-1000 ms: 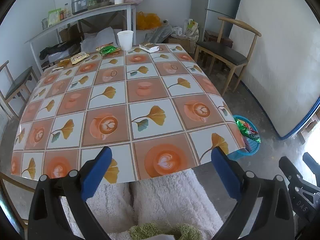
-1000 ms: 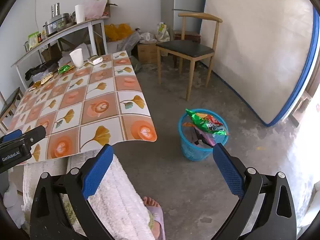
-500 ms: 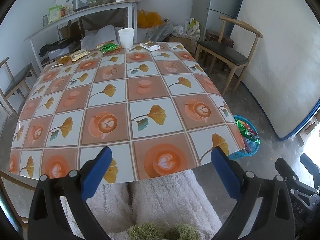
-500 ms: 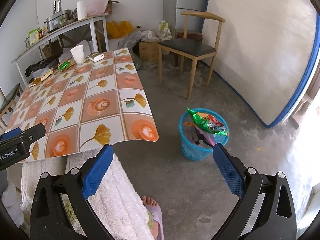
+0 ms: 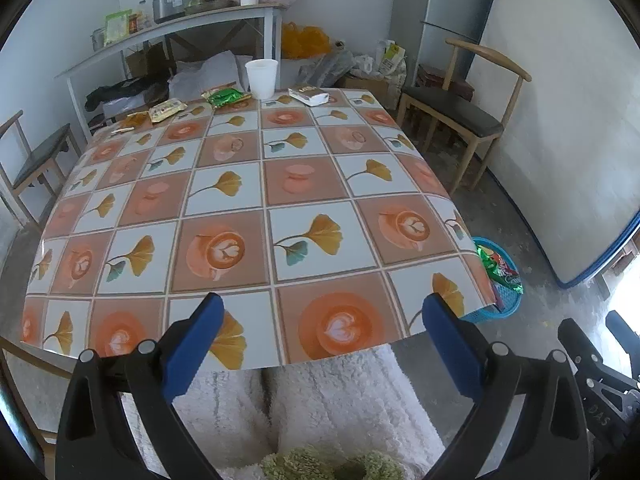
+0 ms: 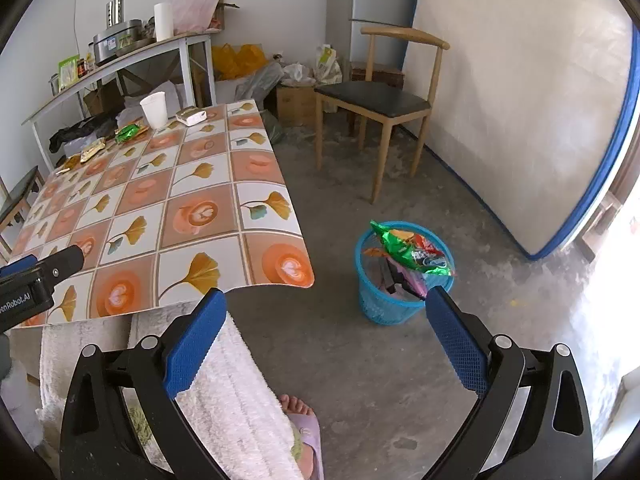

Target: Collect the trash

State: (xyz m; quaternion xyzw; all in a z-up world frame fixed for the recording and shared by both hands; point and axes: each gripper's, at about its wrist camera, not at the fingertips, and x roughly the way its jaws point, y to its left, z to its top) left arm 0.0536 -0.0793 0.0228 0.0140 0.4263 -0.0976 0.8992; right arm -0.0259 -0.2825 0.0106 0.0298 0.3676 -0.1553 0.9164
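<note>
Trash lies along the table's far edge: a white paper cup, a green wrapper, a yellow wrapper, a small white box and scraps at the far left. The cup and green wrapper also show in the right wrist view. My left gripper hangs open over the near table edge, holding nothing. My right gripper is open above the floor, with the blue trash basket just beyond it, holding wrappers.
The patterned table fills the left wrist view. A person's lap in a white fluffy garment sits below both grippers, with a foot on the concrete floor. A wooden chair stands right of the table, a cluttered shelf behind.
Both views shifted slightly; the left gripper tilted a little so the table sits lower in frame. Both grippers stayed open and nothing was picked up.
</note>
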